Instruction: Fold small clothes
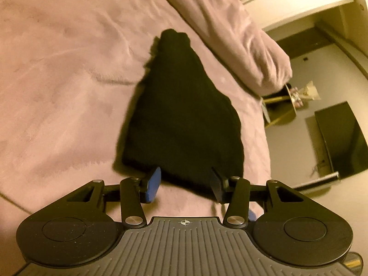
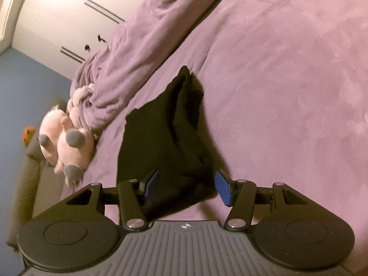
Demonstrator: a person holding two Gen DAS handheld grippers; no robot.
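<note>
A small black garment (image 1: 181,117) lies bunched on the purple bedspread (image 1: 69,69). In the left wrist view my left gripper (image 1: 184,184) is open, its blue-padded fingers (image 1: 153,187) on either side of the garment's near edge. In the right wrist view the same black garment (image 2: 161,138) shows folds and a raised ridge running away from me. My right gripper (image 2: 187,188) is open, its fingers (image 2: 224,189) straddling the garment's near edge. Neither gripper holds the cloth.
A rumpled purple duvet (image 1: 241,34) lies along the far side of the bed, also in the right wrist view (image 2: 128,53). A pink plush toy (image 2: 64,142) sits at the bed's left edge. White wardrobe doors (image 2: 57,18) and a dark cabinet (image 1: 340,138) stand beyond the bed.
</note>
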